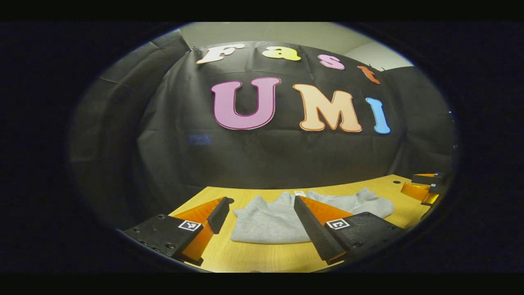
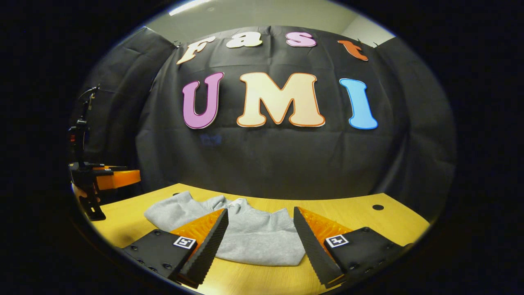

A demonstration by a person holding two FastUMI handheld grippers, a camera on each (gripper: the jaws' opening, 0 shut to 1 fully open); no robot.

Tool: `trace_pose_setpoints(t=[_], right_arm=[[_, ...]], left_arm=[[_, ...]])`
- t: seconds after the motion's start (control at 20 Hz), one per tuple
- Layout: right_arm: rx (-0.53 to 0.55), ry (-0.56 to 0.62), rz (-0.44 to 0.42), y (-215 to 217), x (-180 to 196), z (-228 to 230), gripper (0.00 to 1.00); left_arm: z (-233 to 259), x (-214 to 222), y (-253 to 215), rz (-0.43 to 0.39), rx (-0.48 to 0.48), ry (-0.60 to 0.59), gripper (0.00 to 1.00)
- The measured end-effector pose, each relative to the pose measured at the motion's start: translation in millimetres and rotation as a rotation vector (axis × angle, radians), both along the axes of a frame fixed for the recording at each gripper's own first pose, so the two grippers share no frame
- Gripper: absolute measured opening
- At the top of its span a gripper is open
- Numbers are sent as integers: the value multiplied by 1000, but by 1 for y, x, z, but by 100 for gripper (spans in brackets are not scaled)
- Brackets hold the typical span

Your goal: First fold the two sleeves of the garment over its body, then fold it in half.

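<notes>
Sweatshirt (image 1: 266,221) in grey fleece lies flat on the table (image 1: 262,258), and both grippers hang just above the near edge, looking across it. In the left gripper view the left gripper (image 1: 260,223) stands with its jaws wide apart and nothing between them, the cloth showing in the gap; off to that view's right edge sits the other gripper's orange body. In the right gripper view the right gripper (image 2: 258,239) is just as wide and just as empty, with the sweatshirt (image 2: 249,239) spread beyond its fingers and the collar toward the far side. Already the garment looks compact, with a bulge of cloth trailing off to one side, though whether the sleeves are properly folded in I cannot tell from this low angle. Now, how will it handle? Soft, limp and light, I'd say, a thick knit that drapes and drags on the wood rather than slides, and one that will sag the moment it is lifted. No worry about breaking anything here; the risk is pinching one layer and leaving the rest behind. Best hold, by my reckoning, is at the near hem corners, one gripper each, biting through all layers and carrying them over toward the collar together.
</notes>
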State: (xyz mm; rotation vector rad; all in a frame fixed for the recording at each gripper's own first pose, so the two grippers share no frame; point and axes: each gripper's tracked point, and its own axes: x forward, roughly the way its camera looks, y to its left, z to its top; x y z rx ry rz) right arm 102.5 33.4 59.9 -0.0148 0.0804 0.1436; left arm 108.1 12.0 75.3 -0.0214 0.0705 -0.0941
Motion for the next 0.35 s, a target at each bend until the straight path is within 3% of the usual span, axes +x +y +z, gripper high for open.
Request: trace_pose_setpoints(t=[0.2, 0.35], right_arm=[[-57, -85, -90, -18, -37, 0, 98], [-75, -104, -97, -8, -64, -17, 98]], left_arm=[[-14, -36, 10, 64, 59, -29, 97], [-38, -61, 9, 83, 54, -1, 94]])
